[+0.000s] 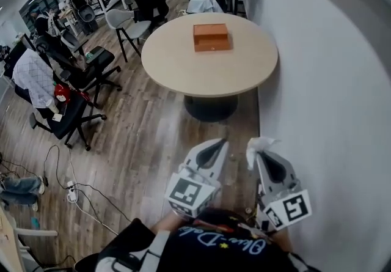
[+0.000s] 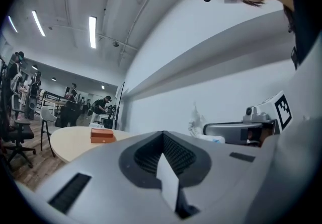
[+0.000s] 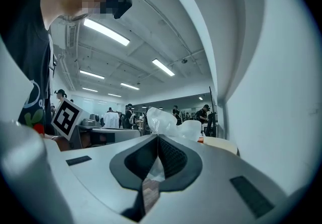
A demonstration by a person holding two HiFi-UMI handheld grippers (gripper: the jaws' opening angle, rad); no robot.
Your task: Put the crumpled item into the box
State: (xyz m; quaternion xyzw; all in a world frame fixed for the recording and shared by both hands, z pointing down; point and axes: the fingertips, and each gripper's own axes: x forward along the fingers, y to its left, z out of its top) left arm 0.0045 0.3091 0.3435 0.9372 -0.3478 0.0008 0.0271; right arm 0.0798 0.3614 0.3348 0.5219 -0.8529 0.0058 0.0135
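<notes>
- Crumpled item [image 1: 259, 144], white and flimsy, is pinched in the right gripper [image 1: 264, 158] at the head view's lower right.
- It looks light and soft, and is best gripped through its bunched middle.
- Left gripper [image 1: 212, 150]: clenched, empty.
- Box [image 1: 211, 37] sits upper middle on the table [image 1: 168, 72], well apart.

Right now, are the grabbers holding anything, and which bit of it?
The right gripper pinches the crumpled white tissue by its lower end; the rest puffs out past the jaws. The left gripper is shut on nothing.

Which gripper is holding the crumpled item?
The right gripper: the white crumpled item sticks out of its closed jaws. The left gripper is shut, empty.
</notes>
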